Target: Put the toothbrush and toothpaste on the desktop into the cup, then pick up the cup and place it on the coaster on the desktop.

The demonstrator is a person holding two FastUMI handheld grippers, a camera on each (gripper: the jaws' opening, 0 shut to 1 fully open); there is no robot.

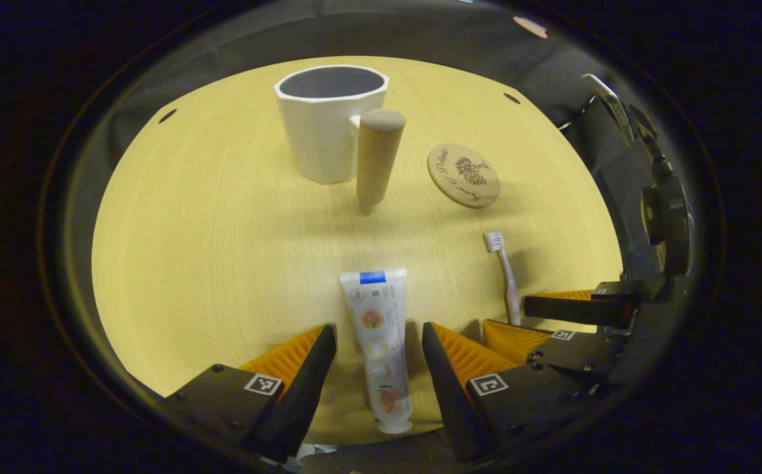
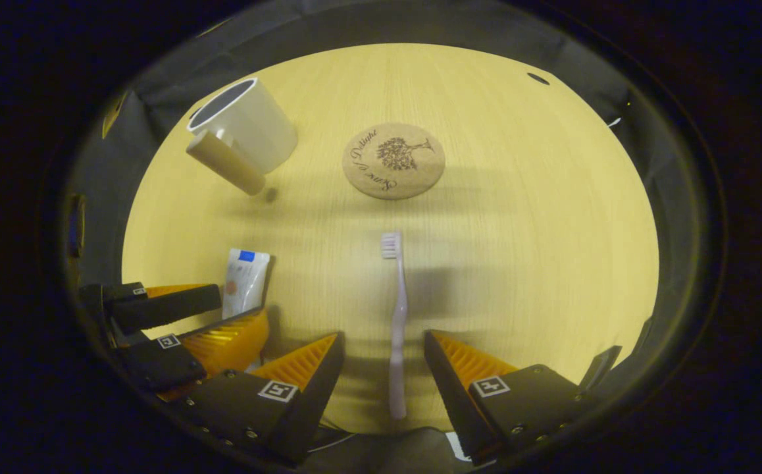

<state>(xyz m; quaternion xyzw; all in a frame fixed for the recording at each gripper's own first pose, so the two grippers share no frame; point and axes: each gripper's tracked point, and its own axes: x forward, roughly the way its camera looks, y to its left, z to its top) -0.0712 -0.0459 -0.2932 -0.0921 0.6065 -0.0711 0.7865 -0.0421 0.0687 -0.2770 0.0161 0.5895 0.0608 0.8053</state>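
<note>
Toothpaste point(image 1: 379, 342) lies flat on the desktop point(image 1: 210, 263), cap end toward the near edge, tube running lengthwise straight between the left gripper point(image 1: 379, 352) fingers, so the tongs are lined up w/ the tube body, prob. for a squeeze across its width. Toothbrush point(image 2: 396, 316) likewise lies flat, bristle head pointing away toward the coaster point(image 2: 393, 160), handle running down between the right gripper point(image 2: 384, 359) fingers; same logic, fingers set either side of the thin handle. Both items sit near the front of the desk, toothpaste to the left of the toothbrush, apart from each other. Cup point(image 1: 328, 122) stands upright farther back, mouth open and nothing seen inside, its thick wooden handle point(image 1: 376, 158) sticking out on the side facing the coaster; the coaster lies flat just beside it, not touching, bare on top. Judging by this, no step is done yet: both items are out of the cup, and the cup is off the coaster. Tongs: left pair spread wide, gap visible on both sides of the tube, no contact w/ it as far as I can tell; it holds nothing. Right pair also wide apart, clear daylight on each side of the handle, grips nothing. Whether the fingertips rest on the wood or hover just above, can't tell.
</note>
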